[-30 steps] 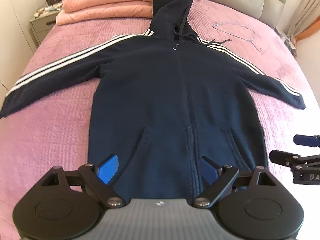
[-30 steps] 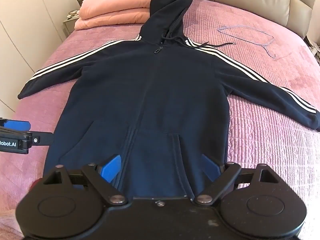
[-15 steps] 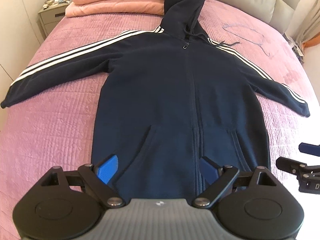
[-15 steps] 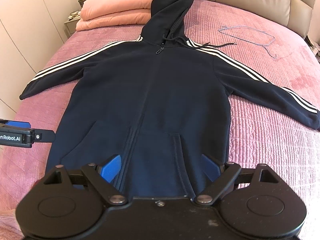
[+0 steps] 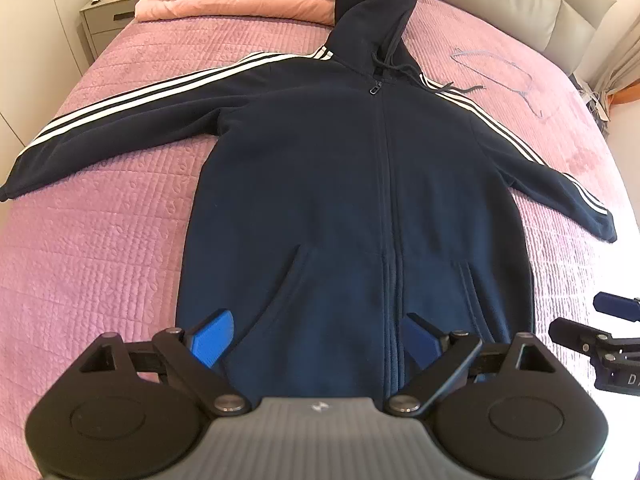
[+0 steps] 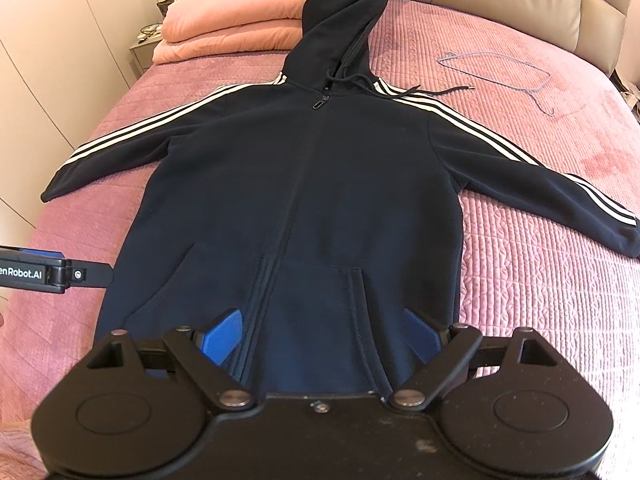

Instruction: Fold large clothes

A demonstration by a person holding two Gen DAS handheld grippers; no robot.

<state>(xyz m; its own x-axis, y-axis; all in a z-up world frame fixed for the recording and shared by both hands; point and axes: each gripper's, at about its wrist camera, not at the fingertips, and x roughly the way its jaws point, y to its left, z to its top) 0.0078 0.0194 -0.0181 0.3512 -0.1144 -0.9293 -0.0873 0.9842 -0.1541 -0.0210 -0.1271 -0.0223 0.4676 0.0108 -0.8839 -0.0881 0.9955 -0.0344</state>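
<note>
Pink bedspread [image 5: 100, 240], hoodie [image 5: 352, 200] flat beneath both spread tools [image 5: 316, 340] [image 6: 320, 334].

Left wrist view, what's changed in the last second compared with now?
The left claw swung a little left, so the navy zip hoodie with white sleeve stripes sits further right in its view. Nothing was grasped or released. Both claws, including the right claw, stay open above the hem; the hoodie lies flat, unmoved.

The hoodie [image 5: 352, 184] hem is hidden behind both gripper bodies. In the right wrist view its right cuff runs off the edge. The nightstand [image 5: 106, 20] clutter is too small to identify.
</note>
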